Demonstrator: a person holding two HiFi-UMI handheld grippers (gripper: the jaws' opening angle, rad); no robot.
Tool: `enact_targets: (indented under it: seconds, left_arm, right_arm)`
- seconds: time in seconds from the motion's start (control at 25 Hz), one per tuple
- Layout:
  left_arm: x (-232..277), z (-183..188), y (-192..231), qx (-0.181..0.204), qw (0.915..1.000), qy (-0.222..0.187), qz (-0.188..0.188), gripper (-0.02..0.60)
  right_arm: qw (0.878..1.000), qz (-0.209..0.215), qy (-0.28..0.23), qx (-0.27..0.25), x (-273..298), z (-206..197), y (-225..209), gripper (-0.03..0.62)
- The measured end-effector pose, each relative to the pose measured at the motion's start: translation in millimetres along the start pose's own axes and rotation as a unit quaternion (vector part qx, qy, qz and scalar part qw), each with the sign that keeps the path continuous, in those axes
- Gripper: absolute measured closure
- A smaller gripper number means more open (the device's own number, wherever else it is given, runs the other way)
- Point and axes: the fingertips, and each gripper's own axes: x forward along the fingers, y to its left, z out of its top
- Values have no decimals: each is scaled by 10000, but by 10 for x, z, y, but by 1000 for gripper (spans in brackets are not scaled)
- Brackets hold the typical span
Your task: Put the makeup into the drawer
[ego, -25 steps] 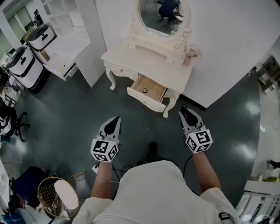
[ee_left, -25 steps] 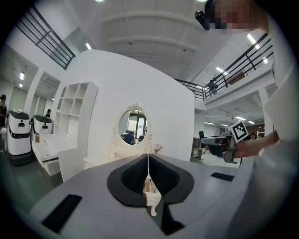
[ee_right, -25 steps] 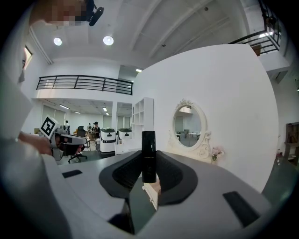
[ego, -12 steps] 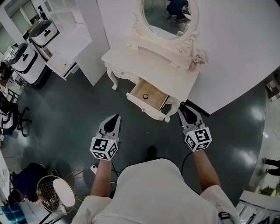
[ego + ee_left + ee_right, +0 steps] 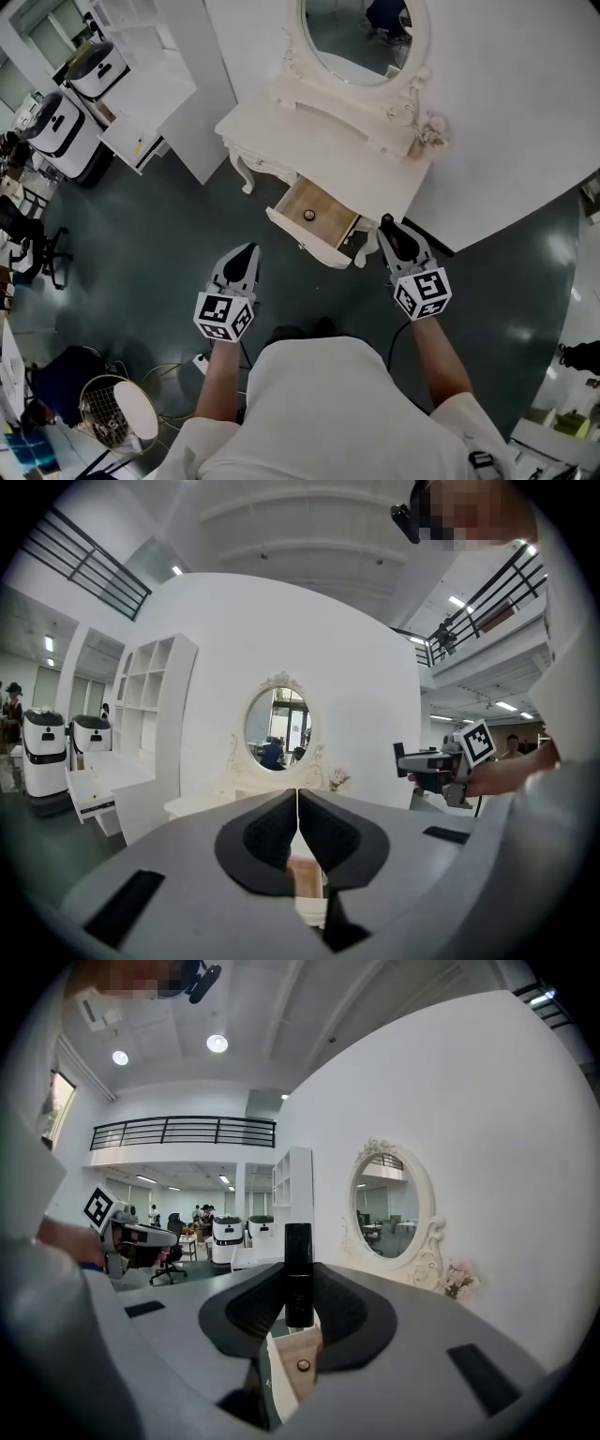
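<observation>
Dark grey glossy floor (image 5: 141,253), white curved wall (image 5: 525,103) behind. A cream ornate table (image 5: 328,150) stands against the wall, with an oval mirror (image 5: 366,37) on top and small pink flowers (image 5: 433,136) at its right end. The drawer (image 5: 330,223) is pulled open toward the near side. Its bottom is wood, with one small round item (image 5: 308,216) lying in it.

The right tool (image 5: 386,227) is clamped on a black makeup tube (image 5: 298,1274), which stands upright between the jaws. It sits just right of the open drawer, by the table's front edge, not over the drawer. The left tool (image 5: 249,253) has its jaws together with nothing between them. It is held over the floor near the drawer's left side, apart from it.

White shelf unit (image 5: 141,84) far left, two white-and-black machines (image 5: 56,141) beside it. Wire basket (image 5: 112,412) on the floor at near left.
</observation>
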Motion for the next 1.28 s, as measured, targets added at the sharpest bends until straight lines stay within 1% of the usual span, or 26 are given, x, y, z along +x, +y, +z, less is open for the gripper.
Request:
enact_targets:
  seconds: [0.24, 0.44, 0.64, 0.84, 1.28]
  left_arm:
    - [209, -3, 85, -57, 10000, 44, 25, 561]
    - [435, -40, 255, -137, 9998, 75, -82, 561]
    - [766, 15, 535, -104, 9993, 128, -326, 561]
    - [1124, 68, 902, -70, 9980, 205, -588, 561]
    - [1738, 8, 1523, -82, 9908, 470, -1270, 561]
  right_arm:
    - [10000, -2, 61, 50, 177, -25, -140, 490]
    - [9999, -73, 149, 24, 380, -54, -180, 490]
    - [9994, -266, 224, 50, 679, -18, -222, 490]
    - [9985, -368, 402, 71, 1098, -7, -200, 490]
    - [9939, -714, 807, 222, 1868, -110, -111, 490]
